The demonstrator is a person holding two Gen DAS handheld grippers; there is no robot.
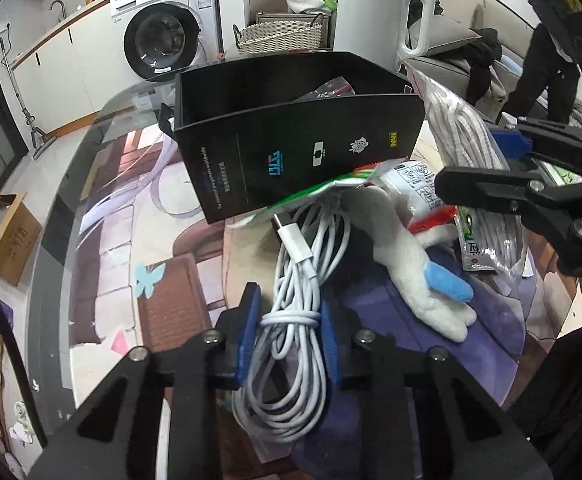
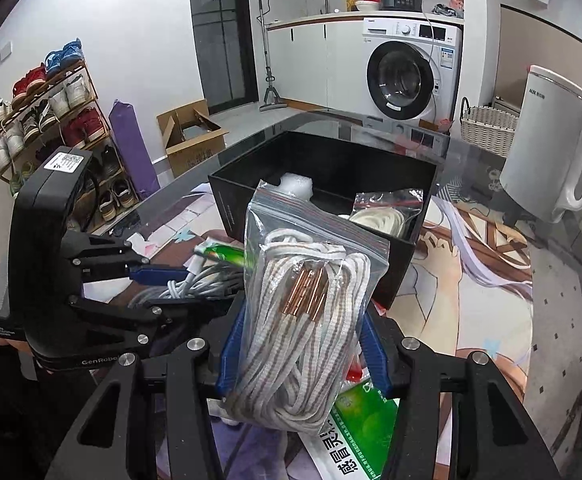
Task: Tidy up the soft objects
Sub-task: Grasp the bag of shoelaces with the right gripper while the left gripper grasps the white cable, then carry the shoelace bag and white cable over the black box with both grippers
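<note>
Taking the black box (image 1: 291, 136) on the glass table (image 1: 91, 216) as the landmark: just in front of its near wall, the left gripper (image 1: 289, 332) is clamped on a coiled white cable (image 1: 295, 304), blue pads pressing the bundle from both sides, the plug end pointing up toward the box. To the right of the cable, a white plush toy (image 1: 419, 280) with a blue tip lies in front of the box's right corner, its upper part tucked under a green-and-white packet (image 1: 331, 192) that leans against the box wall. Further right, the right gripper (image 2: 297, 344) squeezes a zip bag of striped rope (image 2: 307, 312) (copper-coloured ends show through the plastic), held up just in front of the box. Inside the box, at its right side, sits another bag of pale cord (image 2: 383, 216). Behind and right of the box stands a white kettle (image 2: 551, 140).
</note>
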